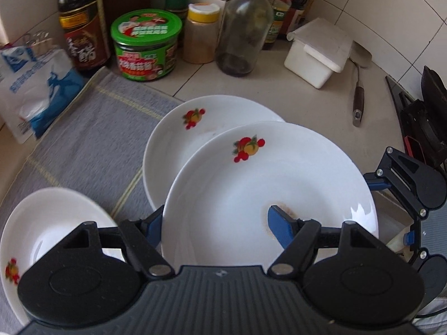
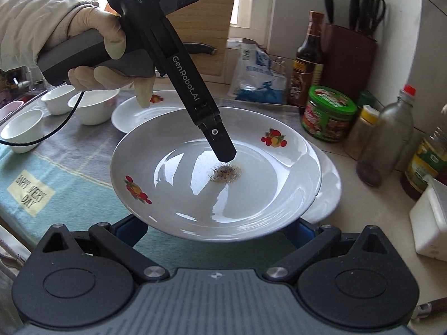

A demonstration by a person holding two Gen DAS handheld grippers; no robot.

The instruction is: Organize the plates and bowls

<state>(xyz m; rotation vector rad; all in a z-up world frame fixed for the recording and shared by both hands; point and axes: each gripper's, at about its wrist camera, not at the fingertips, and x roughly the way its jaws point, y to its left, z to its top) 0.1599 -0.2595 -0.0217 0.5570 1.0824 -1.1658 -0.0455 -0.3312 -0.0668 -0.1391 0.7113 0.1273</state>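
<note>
We record the left gripper (image 1: 215,223) clamped on the near rim of a raised plate (image 1: 268,184), one finger (image 1: 280,230) inside, the other beneath. The plate is glossy white with red-and-yellow fruit motifs and a brown speckled residue at its centre. It hangs above a second matching plate (image 1: 178,139) on the counter. The right gripper (image 2: 215,231) sits under the plate's rim, its grip hidden; we cannot tell. A third plate (image 2: 139,113) and small white bowls (image 2: 92,106) rest farther off on the cloth (image 1: 92,139).
</note>
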